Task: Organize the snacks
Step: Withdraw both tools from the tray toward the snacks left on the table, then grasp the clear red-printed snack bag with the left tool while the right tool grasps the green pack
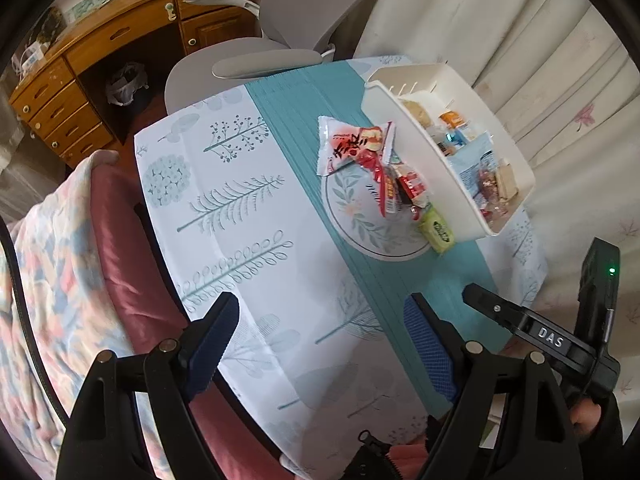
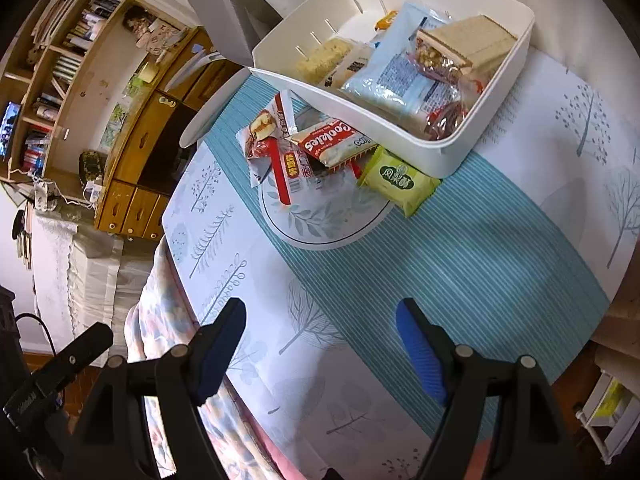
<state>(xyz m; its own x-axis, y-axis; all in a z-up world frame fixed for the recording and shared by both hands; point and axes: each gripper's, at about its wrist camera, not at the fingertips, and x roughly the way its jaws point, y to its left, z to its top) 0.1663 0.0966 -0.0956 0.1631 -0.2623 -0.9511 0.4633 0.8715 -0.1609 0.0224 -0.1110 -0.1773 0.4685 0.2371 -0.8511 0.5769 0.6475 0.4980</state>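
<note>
A white bin (image 2: 400, 148) stands at the far edge of the counter (image 2: 460, 264), which wears a cloth printed with trees and crossed by a teal striped band. The bin already holds several snacks: a pale blue packet (image 2: 404, 76), a wafer pack (image 2: 468, 46) and a crumbly bar (image 2: 322, 60) among them.

Just outside the bin's near wall, a small heap of snacks lies on the teal band. It includes a red-and-white Cookies packet (image 2: 332, 142), a green packet (image 2: 400, 180) touching the bin's corner, a long red stick pack (image 2: 286, 168), and a white bag with red lettering (image 1: 352, 144) at the heap's end away from the green packet.

The left gripper (image 1: 320, 344) hangs over the near edge of the counter, its jaws spread wide with nothing between them. The right gripper (image 2: 320, 344) hangs just beside it over the same near edge, its jaws also standing wide apart and holding nothing. Both are well apart from the heap and the bin. A flowered quilt (image 1: 52, 264) lies below the counter's edge.
</note>
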